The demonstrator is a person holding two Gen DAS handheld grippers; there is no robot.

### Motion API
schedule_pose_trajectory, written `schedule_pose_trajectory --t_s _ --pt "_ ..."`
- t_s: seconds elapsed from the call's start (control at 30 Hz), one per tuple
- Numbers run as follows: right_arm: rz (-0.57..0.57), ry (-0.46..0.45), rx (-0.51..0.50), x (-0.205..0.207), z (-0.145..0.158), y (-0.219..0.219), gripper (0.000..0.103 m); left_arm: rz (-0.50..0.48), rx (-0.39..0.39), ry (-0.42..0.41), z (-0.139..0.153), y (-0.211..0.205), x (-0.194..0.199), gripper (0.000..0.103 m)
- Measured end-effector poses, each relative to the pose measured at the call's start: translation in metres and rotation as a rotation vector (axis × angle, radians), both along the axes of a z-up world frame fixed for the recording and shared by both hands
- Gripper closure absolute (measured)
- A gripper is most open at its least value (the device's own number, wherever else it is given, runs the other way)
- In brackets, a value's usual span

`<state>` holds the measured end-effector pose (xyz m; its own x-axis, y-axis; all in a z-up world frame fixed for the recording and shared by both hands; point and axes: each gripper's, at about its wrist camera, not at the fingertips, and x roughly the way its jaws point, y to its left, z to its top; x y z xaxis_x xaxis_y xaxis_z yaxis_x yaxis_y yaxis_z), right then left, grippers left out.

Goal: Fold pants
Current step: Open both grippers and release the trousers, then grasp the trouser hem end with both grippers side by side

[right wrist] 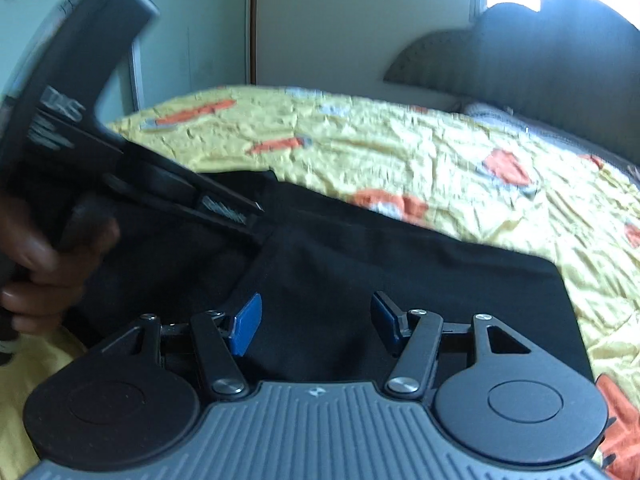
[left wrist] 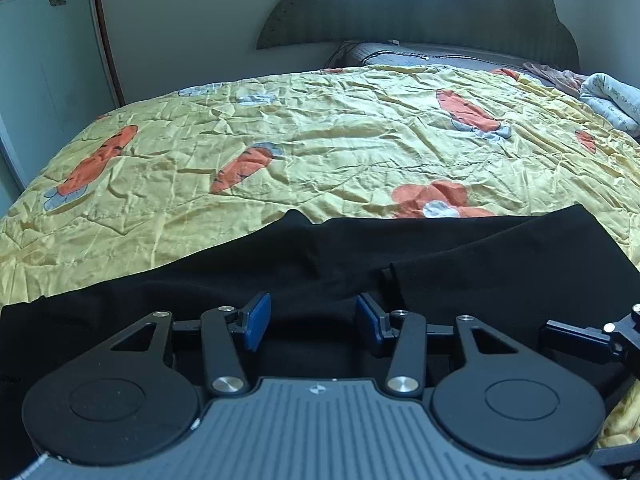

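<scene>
On the near edge of the yellow quilt [left wrist: 320, 140], the black pants [left wrist: 440, 248] are lying limp and soft, best pinched at a hem, both left gripper [left wrist: 314, 320] and right gripper [right wrist: 316, 324] hovering with jaws half open, empty.

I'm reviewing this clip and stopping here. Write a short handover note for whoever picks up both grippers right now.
Left gripper: open, nothing between the pads, over the black pants.
Right gripper: open, empty, over the same pants.
Pants lie near the front edge of the yellow quilt, with one layer already overlapping another.
Left to do: regrip an edge and finish folding; how many folds remain I cannot tell.
</scene>
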<state>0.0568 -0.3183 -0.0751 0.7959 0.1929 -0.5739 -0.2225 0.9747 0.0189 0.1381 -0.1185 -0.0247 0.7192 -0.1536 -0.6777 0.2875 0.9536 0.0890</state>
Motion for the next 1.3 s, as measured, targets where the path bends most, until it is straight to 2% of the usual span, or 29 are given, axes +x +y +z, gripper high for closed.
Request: schedule_pose_trajectory --t_s 0.13,0.23,0.37,0.6,0.73,0.83,0.93,1.0,1.07,1.17,1.3 --pt "-0.037 -0.025 0.032 -0.004 0.006 0.002 0.043 0.017 -0.003 0.007 0.001 0.012 -0.004 0.047" --pt "-0.045 0.002 0.041 0.009 -0.002 -0.001 0.043 0.027 -0.012 -0.001 0.003 0.021 -0.009 0.042" --pt "-0.056 0.013 0.067 0.021 -0.005 -0.005 0.043 0.045 -0.007 -0.002 0.0 0.031 -0.012 0.042" --pt "-0.067 0.008 0.055 0.013 -0.005 -0.005 0.041 0.058 -0.03 0.012 -0.004 0.041 -0.015 0.042" --pt "-0.087 -0.043 0.035 0.002 0.001 -0.002 0.04 0.051 -0.088 0.023 0.002 0.049 -0.015 0.044" --pt "-0.062 -0.097 -0.011 -0.011 0.009 0.007 0.04 0.065 -0.14 0.041 0.007 0.056 -0.013 0.053" --pt "-0.027 -0.106 -0.024 -0.016 0.014 0.015 0.041 0.079 -0.145 0.031 0.01 0.06 -0.012 0.054" --pt "-0.018 -0.07 -0.036 -0.011 0.01 0.018 0.04 0.067 -0.125 0.047 0.007 0.057 -0.011 0.054" --pt "-0.031 -0.055 -0.033 -0.009 0.009 0.019 0.041 0.078 -0.106 0.038 0.006 0.057 -0.014 0.053" --pt "-0.015 -0.087 -0.001 -0.014 0.019 0.025 0.04 0.103 -0.074 0.012 0.005 0.063 -0.022 0.046" --pt "0.064 -0.123 -0.023 -0.02 0.028 0.049 0.041 0.155 -0.114 0.014 0.008 0.091 -0.034 0.043"
